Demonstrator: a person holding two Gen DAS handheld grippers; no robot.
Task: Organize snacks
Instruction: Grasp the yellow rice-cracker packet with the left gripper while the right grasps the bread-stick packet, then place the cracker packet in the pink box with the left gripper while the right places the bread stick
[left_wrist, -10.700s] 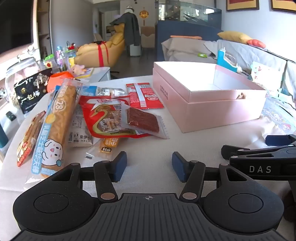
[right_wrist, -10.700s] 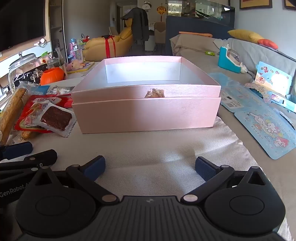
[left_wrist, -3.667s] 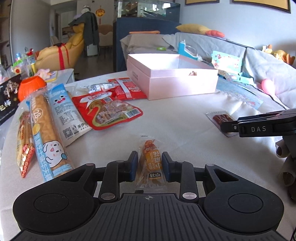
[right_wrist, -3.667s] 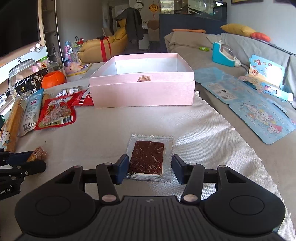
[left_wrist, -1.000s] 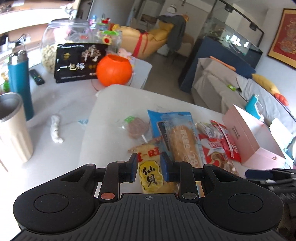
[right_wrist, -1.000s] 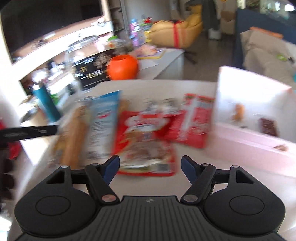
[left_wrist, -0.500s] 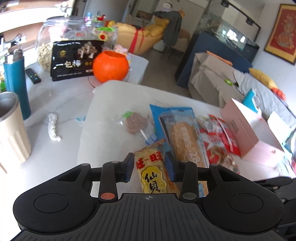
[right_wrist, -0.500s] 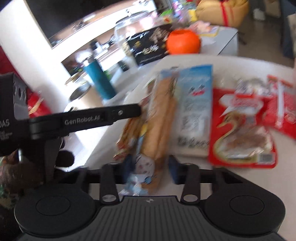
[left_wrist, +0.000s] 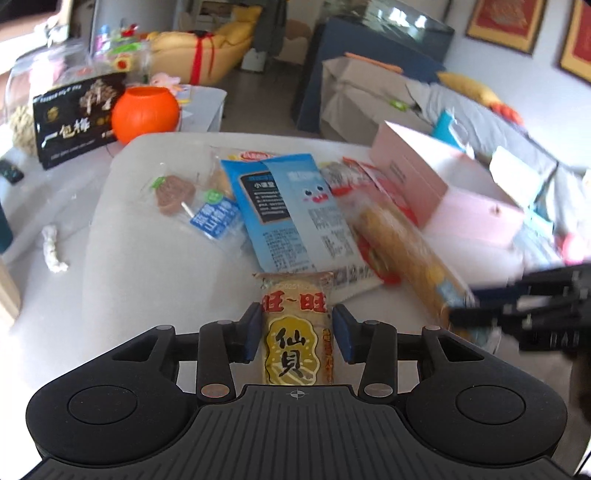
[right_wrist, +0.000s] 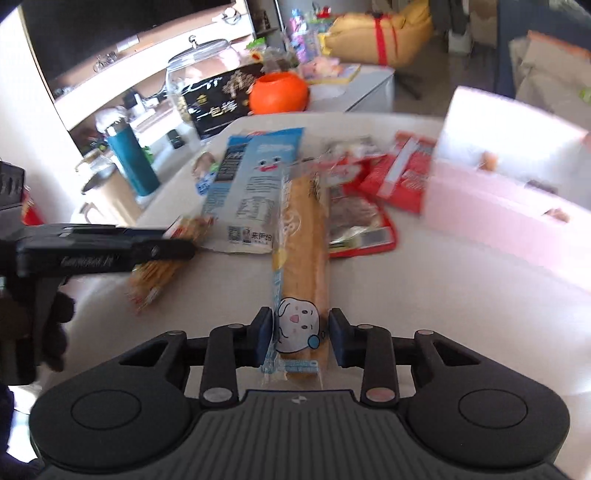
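While both grippers grip, pink box (left_wrist: 436, 184) is landmark. Long bread pack (right_wrist: 301, 236), left of box: right gripper (right_wrist: 300, 338) fingers clamped on its end; soft, will sag. Rice cracker pack (left_wrist: 295, 332), farther left: left gripper (left_wrist: 295, 330) pinching mid-pack; light, brittle.

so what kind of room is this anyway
Most likely a home living room. Behind the snack-covered table there is a grey sofa with cushions, framed pictures on the wall, and a yellow armchair. A dark TV screen shows in the right wrist view.
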